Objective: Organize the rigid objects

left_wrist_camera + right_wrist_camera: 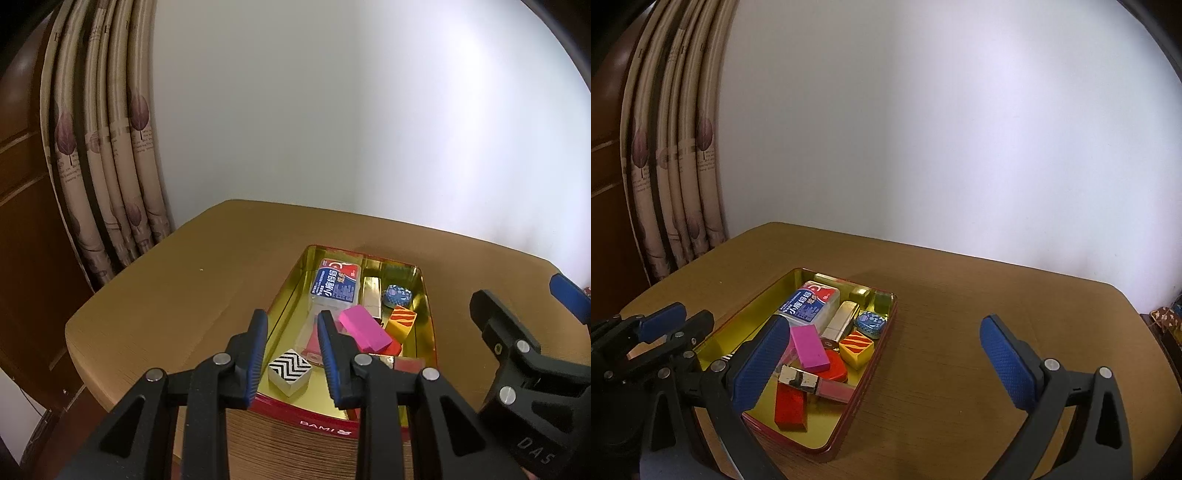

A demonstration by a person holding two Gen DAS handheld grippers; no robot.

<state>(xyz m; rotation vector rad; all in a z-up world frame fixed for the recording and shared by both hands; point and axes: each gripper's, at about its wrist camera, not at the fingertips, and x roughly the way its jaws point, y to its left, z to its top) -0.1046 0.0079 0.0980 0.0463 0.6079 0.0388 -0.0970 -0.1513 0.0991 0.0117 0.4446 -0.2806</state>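
Gold-lined red tin tray (882,341) holds the blocks; only the right view shows the red rectangular block (790,406). Left gripper (291,350) hovers narrowly parted over the zigzag cube (290,371). Right gripper (882,363) gapes wide, empty, over the tray's right edge and bare wooden table (960,314).

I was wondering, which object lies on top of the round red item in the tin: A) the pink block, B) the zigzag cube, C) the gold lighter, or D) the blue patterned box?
A: in the right wrist view the pink block rests across the round red item inside the tin.
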